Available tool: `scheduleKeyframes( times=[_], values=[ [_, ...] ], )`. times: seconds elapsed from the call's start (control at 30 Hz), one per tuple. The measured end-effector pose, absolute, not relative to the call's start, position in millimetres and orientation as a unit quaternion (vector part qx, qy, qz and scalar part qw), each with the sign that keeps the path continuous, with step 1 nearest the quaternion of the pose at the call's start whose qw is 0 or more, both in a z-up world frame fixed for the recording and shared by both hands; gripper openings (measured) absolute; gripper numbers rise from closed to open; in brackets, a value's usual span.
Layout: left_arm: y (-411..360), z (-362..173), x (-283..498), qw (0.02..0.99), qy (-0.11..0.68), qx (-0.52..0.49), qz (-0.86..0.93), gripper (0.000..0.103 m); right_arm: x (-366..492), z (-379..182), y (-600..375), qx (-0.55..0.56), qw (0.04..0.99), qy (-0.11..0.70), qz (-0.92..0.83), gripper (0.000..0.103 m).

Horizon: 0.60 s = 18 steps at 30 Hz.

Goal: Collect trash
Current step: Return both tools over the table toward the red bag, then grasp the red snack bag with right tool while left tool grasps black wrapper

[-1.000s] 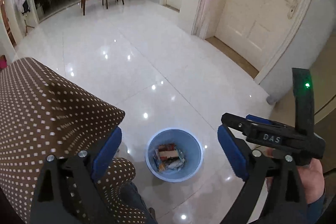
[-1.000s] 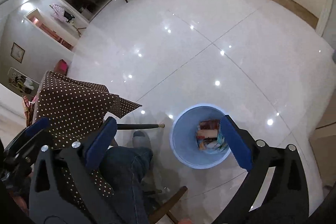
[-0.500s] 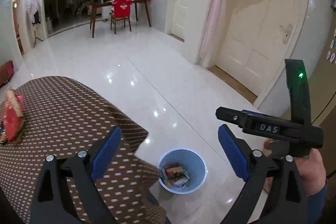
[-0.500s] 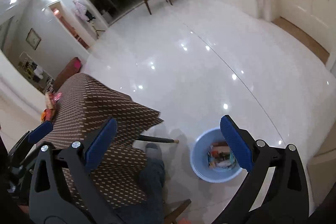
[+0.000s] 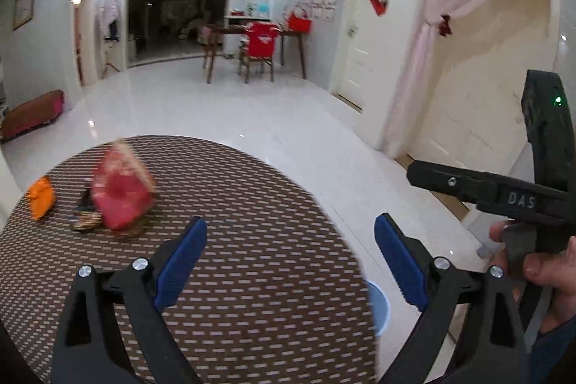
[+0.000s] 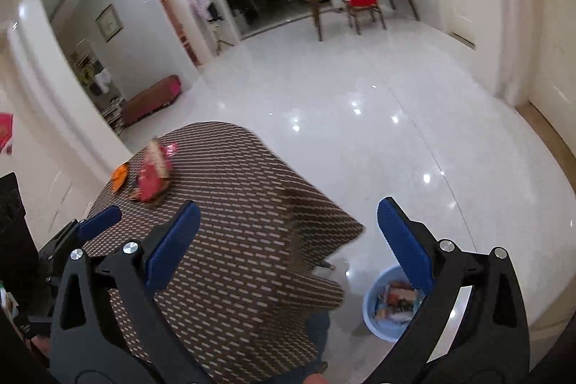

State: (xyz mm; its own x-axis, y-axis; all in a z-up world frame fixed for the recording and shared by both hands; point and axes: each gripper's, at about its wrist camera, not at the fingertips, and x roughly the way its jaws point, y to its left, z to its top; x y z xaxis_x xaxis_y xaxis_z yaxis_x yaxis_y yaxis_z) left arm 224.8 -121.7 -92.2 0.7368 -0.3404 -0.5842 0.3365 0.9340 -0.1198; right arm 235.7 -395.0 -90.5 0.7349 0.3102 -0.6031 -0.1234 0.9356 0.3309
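Both cameras have tilted up since a second ago: the blue bin that sat between the jaws has dropped to the lower right edge, and the table top with its litter is now ahead.

Left gripper (image 5: 289, 258) — jaws wide, nothing between the blue pads (image 5: 181, 267), only dotted brown tablecloth (image 5: 252, 294) under them. Ahead and left of the jaws, well apart from them, a red snack packet (image 5: 120, 195) stands tilted on the cloth, motion-blurred. Just left of it lies a small dark wrapper (image 5: 84, 215), and further left an orange wrapper (image 5: 41, 197). Whether the red packet touches the dark one I cannot tell. Low to the right of the right pad, a sliver of the blue bin (image 5: 378, 308) shows past the table edge. Right of that, a hand (image 5: 543, 276) grips the black handle of the other tool.

Right gripper (image 6: 288, 247) — jaws also wide and empty. Left pad is over the tablecloth (image 6: 234, 258), right pad over white floor (image 6: 396, 132). The bin (image 6: 370, 312) sits on the floor just below the right pad, partly hidden by it, with mixed wrappers (image 6: 394, 303) inside. The same red packet (image 6: 154, 175) and orange wrapper (image 6: 120, 175) lie far ahead-left of the jaws, near the far table edge.
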Motion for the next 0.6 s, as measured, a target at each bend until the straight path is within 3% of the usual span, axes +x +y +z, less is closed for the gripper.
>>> scheduleKeyframes(
  times=[0.27, 0.6],
  values=[
    [-31.9, -88.5, 231.0, 0.949, 0.299, -0.010, -0.103, 0.093, 269.4, -78.8, -302.4, 0.077, 0.918, 0.348, 0.172, 0.097],
    [58.6, -114.3, 253.3, 0.942, 0.334, -0.007, -0.027, 0.093, 313.3, -98.8, -178.5, -0.012, 0.899, 0.371, 0.232, 0.097]
  ],
)
